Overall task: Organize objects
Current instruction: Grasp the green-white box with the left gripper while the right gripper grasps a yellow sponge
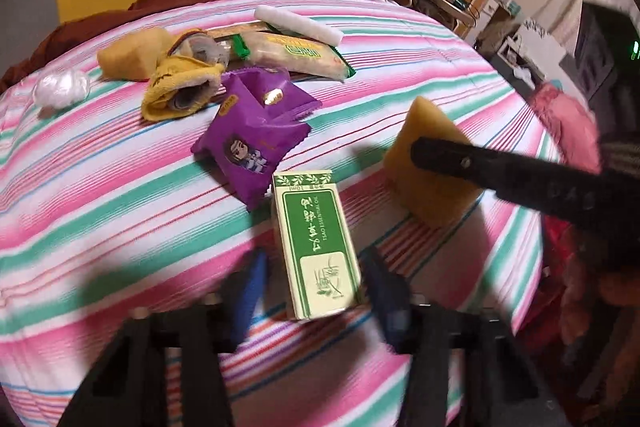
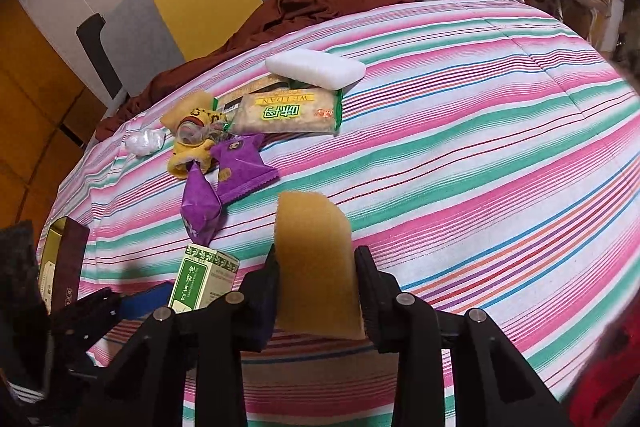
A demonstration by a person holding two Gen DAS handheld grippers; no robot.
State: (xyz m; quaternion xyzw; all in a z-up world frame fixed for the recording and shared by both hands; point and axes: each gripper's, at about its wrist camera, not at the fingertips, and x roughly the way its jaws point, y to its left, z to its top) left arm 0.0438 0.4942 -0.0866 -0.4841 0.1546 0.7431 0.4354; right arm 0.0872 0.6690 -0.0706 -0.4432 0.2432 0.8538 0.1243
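A green and cream essential-oil box [image 1: 316, 243] lies on the striped bed cover [image 1: 100, 195], between the fingers of my left gripper [image 1: 316, 283], which is open around its near end. The box also shows in the right wrist view [image 2: 202, 277]. My right gripper [image 2: 316, 275] is shut on a yellow sponge [image 2: 316, 263] and holds it upright above the cover; the sponge shows in the left wrist view [image 1: 424, 167] to the right of the box. Two purple snack packets [image 1: 252, 131] lie just beyond the box.
Farther back lie a yellow cloth bundle [image 1: 180, 83], a green-edged cracker pack [image 1: 296, 55], a white sponge [image 1: 298, 25], another yellow sponge [image 1: 132, 53] and a white plastic wad [image 1: 60, 89]. A brown garment [image 2: 248, 27] lies at the far edge. Boxes [image 2: 60, 267] stand at the left.
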